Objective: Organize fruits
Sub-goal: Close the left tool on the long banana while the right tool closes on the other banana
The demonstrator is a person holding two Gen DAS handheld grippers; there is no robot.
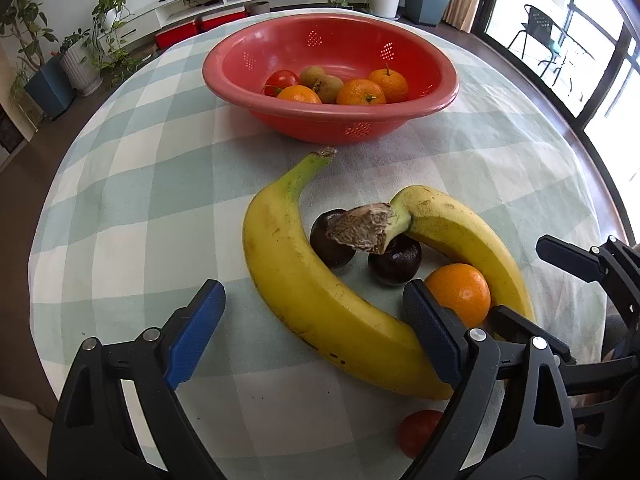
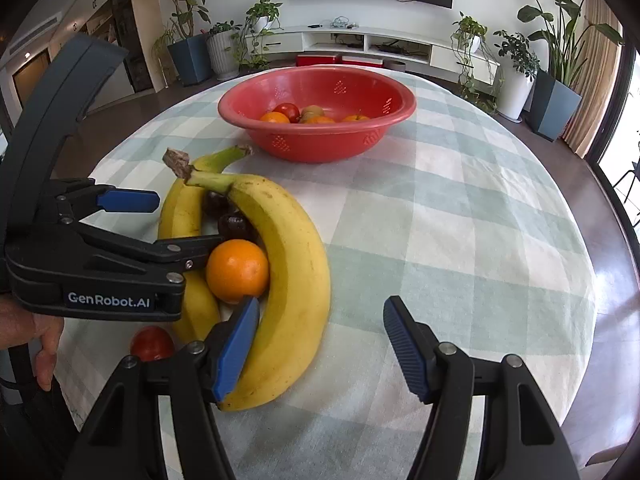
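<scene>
Partly done: the red plastic perforated bowl (image 1: pixel 440 98) holds oranges, a tomato and brownish fruits. Two yellow bananas (image 1: pixel 304 280), dark plums, an orange (image 2: pixel 237 271) and a tomato remain on the checked cloth. Both the left gripper (image 1: pixel 312 320) and right gripper (image 2: pixel 320 344) gape, released (nothing grasped).

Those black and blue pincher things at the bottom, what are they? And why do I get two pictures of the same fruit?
They are grabbing tools that a person holds, one in each hand. Each tool carries a camera looking along its two fingers, so you get two pictures. One shows the left tool, the other the right tool. Both are open and hold nothing. On the checked tablecloth lie two bananas, an orange, two dark round fruits and a small red fruit. Farther back stands a red bowl with more fruit inside.
</scene>
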